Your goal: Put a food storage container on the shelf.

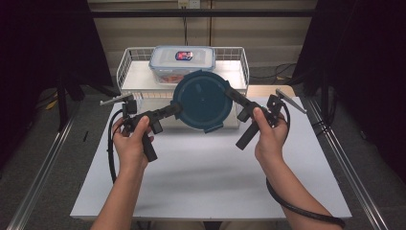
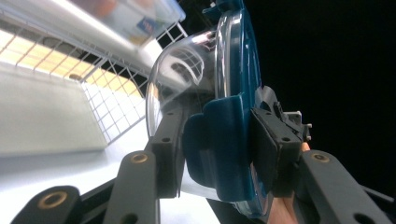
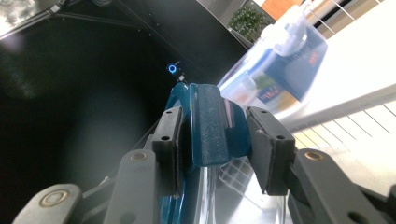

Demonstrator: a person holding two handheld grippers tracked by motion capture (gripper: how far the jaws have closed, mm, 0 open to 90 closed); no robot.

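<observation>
A round clear container with a dark teal lid (image 1: 202, 100) hangs on edge above the white table (image 1: 206, 177), its lid facing me. My left gripper (image 1: 176, 109) is shut on its left rim. In the left gripper view the pads (image 2: 217, 149) press on a teal latch flap (image 2: 219, 140) and the clear bowl wall (image 2: 180, 70). My right gripper (image 1: 229, 92) grips the upper right rim. In the right gripper view its jaws (image 3: 215, 140) are closed on another teal latch flap (image 3: 208, 121).
Behind the lid a white wire basket (image 1: 123, 67) stands at the table's far edge, with a rectangular clear lidded box (image 1: 182, 60) in it. The basket mesh (image 2: 112, 107) and the box (image 3: 285, 60) are close behind the held container. Metal rails run along both table sides.
</observation>
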